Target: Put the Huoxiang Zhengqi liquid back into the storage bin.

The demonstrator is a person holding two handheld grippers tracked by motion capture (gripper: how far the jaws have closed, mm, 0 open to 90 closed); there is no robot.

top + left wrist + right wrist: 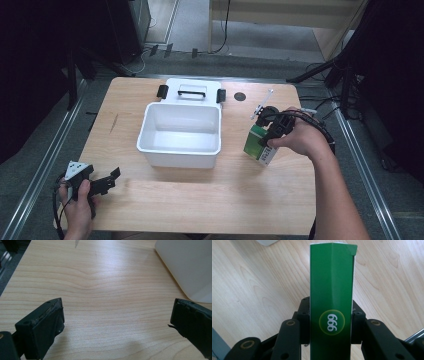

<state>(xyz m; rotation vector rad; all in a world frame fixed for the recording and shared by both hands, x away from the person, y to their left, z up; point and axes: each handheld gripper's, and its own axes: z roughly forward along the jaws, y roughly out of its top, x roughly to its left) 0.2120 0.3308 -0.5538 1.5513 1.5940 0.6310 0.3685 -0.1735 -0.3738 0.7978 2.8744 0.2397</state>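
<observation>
A green and white carton (258, 144) is held just right of the white bin (181, 134), with my right gripper (268, 136) shut on it. In the right gripper view the green carton (331, 300) with a round "999" mark stands between the two black jaws, pressed from both sides, above the wooden table. My left gripper (106, 183) rests at the table's front left corner, pointing right. In the left gripper view its jaws stand wide apart over bare wood, and my left gripper (116, 320) has nothing in it.
The white bin's lid (191, 91) with a black handle and two black latches lies behind the bin. A small dark disc (240, 96) and a thin white tool (263, 103) lie at the back right. The bin's corner (190, 267) lies ahead of the left gripper.
</observation>
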